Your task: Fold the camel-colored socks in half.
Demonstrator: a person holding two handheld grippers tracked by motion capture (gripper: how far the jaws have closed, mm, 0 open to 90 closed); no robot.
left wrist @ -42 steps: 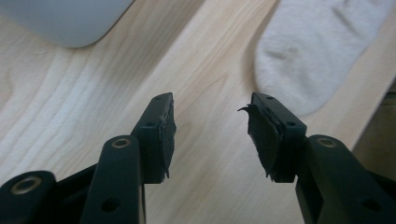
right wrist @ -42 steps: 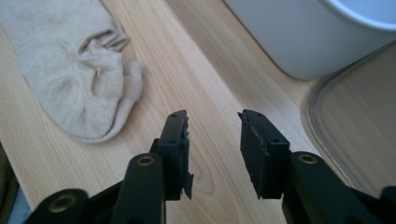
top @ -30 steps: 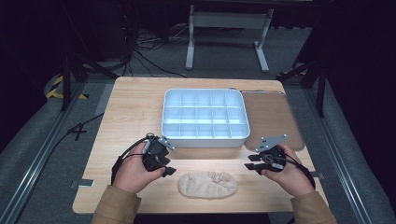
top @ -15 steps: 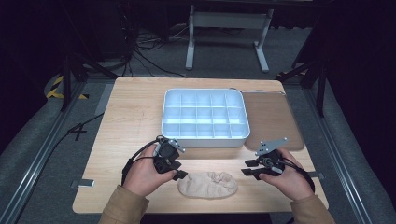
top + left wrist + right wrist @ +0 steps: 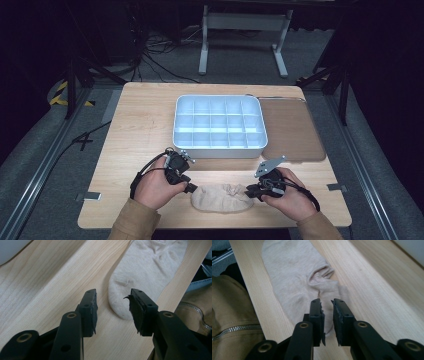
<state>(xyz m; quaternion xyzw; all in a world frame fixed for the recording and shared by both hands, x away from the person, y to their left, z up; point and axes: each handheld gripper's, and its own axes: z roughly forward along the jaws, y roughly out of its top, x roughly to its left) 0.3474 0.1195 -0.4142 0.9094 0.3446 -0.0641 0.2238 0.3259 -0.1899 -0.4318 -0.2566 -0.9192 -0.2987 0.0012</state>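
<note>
A beige sock (image 5: 220, 198) lies flat near the table's front edge, toe to the left and cuff to the right. My left gripper (image 5: 189, 188) is at the toe end with its jaws open. In the left gripper view (image 5: 113, 296) the sock's toe (image 5: 120, 300) lies between the open pads, untouched. My right gripper (image 5: 249, 192) is at the cuff end. In the right gripper view (image 5: 327, 302) its jaws have just been closing and stand a narrow gap apart over the sock's cuff edge (image 5: 322, 282); I see no pinched fabric.
A white compartment tray (image 5: 219, 146) stands mid-table behind both hands. A brown mat (image 5: 292, 131) lies to its right. Tan jacket sleeves (image 5: 232, 315) come in over the front edge. Bare wood (image 5: 135, 130) stretches to the left of the tray.
My right gripper has moved left and slightly down onto the sock's cuff end. My left gripper has edged toward the toe end.
</note>
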